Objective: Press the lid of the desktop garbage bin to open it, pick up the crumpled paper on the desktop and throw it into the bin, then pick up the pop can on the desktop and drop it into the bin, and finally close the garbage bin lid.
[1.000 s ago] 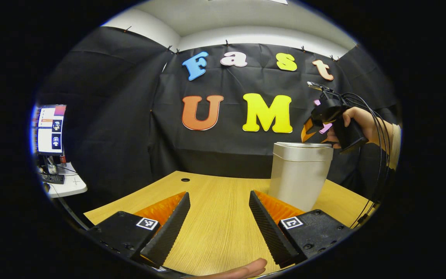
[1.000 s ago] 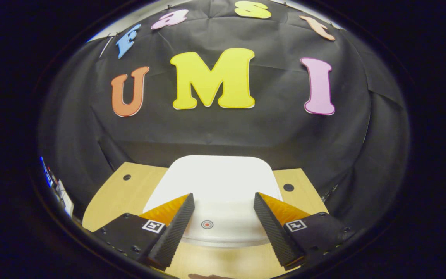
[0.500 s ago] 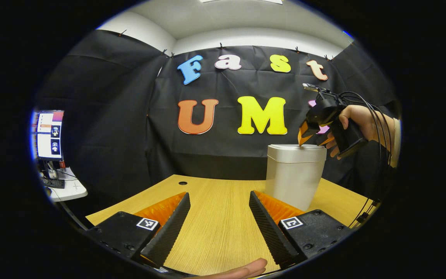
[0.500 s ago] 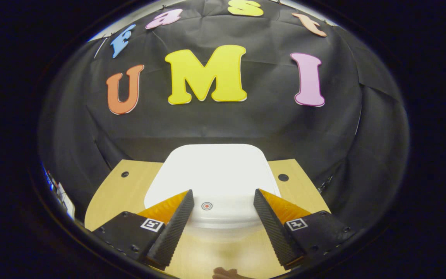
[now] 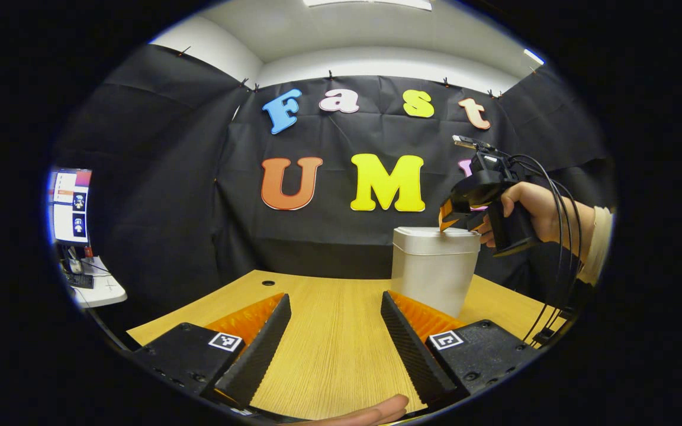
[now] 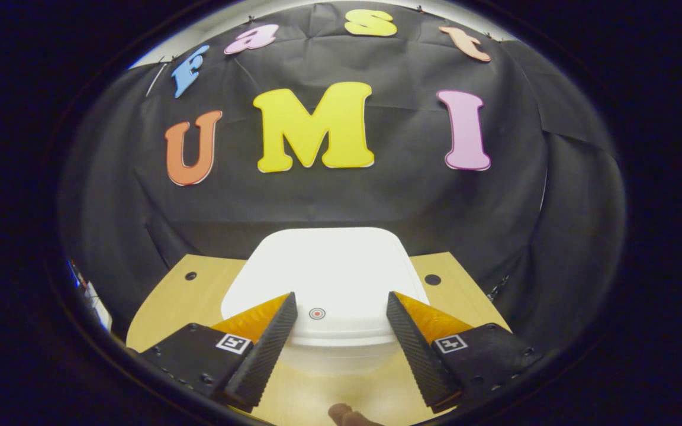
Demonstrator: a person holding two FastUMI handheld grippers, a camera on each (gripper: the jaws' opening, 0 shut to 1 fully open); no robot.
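Bin (image 5: pixel 434 269) stands lid (image 6: pixel 323 278) shut toward the counter's (image 5: pixel 329 331) far right edge — right claw (image 6: pixel 341 328) spread wide, empty, tips over the lid's near rim; left claw (image 5: pixel 335 331) wide open, empty, over bare wood.

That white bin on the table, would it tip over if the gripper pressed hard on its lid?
Probably not from a straight downward press: the garbage bin stands upright on the flat wooden table. It looks like thin plastic, so likely light. It is tall and narrows toward the base, so a sideways shove from the right gripper might slide or tip it.
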